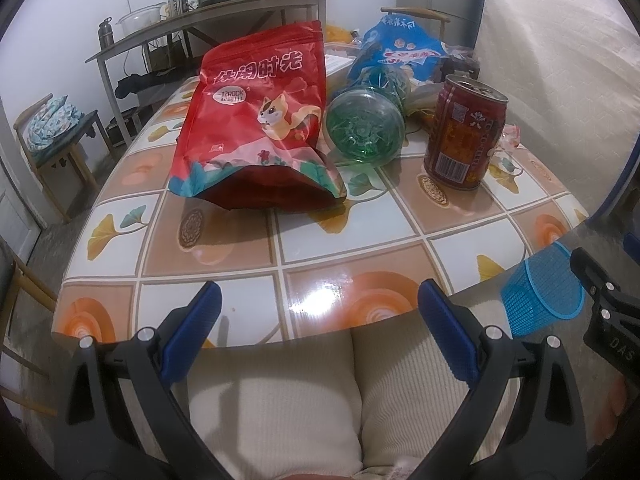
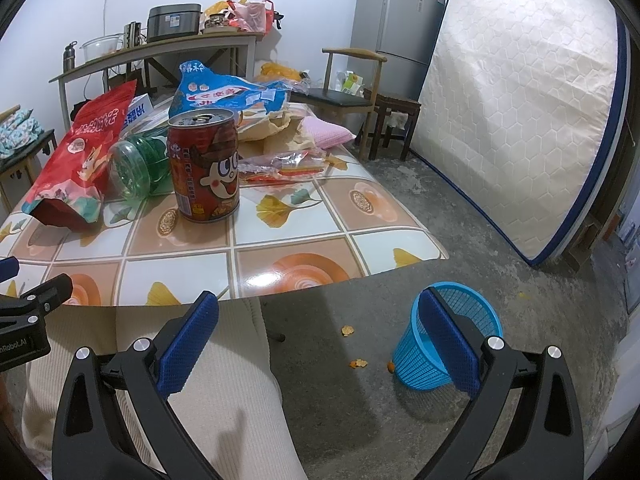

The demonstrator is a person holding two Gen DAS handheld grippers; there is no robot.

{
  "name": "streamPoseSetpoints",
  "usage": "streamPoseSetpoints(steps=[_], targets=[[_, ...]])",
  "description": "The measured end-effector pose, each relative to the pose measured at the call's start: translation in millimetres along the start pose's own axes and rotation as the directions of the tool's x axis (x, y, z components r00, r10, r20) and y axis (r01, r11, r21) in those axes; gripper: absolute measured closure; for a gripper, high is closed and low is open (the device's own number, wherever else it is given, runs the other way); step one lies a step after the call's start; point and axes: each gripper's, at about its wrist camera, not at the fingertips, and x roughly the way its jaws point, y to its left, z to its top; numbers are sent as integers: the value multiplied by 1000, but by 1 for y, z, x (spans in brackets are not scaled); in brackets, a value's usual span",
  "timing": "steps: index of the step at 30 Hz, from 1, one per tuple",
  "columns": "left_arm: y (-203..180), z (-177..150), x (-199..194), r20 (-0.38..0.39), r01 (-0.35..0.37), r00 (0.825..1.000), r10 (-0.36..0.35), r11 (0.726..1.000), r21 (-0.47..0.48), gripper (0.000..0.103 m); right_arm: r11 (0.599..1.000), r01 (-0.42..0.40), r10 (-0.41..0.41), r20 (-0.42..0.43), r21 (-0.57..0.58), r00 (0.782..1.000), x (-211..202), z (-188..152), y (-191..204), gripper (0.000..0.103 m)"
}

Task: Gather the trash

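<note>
A: Trash covers the far half of the table (image 1: 320, 280), none of it held. The left gripper (image 1: 320, 320) hangs over the near edge with its blue pads (image 1: 192, 332) spread wide and nothing between them, above the person's cream-trousered lap (image 1: 280, 400).

B: Same for the right gripper (image 2: 320, 328): fingers (image 2: 188, 340) wide apart and empty, lower, over the lap and the concrete floor (image 2: 360, 400).

A: Past my pads lie bare tablecloth squares, then a red snack bag (image 1: 256, 120) lying flat with its mouth toward me. Just beside it a green plastic bottle (image 1: 364, 124) lies on its side, base toward the camera, and a red drink can (image 1: 464, 132) stands upright to the right. Behind them is a torn blue wrapper (image 1: 400, 52).

B: My view shows the can's (image 2: 204, 164) cartoon face, which yours hides, and clear wrappers (image 2: 284, 164) behind it. It also shows the blue mesh bin (image 2: 448, 340) upright on the floor, right of the table, with orange scraps (image 2: 358, 363) near it.

A: I catch only part of that bin (image 1: 540, 292) at my right edge, beside the other tool.

B: Farther off I see a fridge (image 2: 400, 20) and a mattress (image 2: 520, 100) leaning on the wall.
</note>
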Motion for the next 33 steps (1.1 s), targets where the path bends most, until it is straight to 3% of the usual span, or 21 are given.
streamPoseSetpoints(steps=[33], targets=[[4, 4, 1, 0, -12, 1000, 12, 1000, -18, 8, 1000, -6, 6, 3, -1, 1000, 0, 2, 0, 6]])
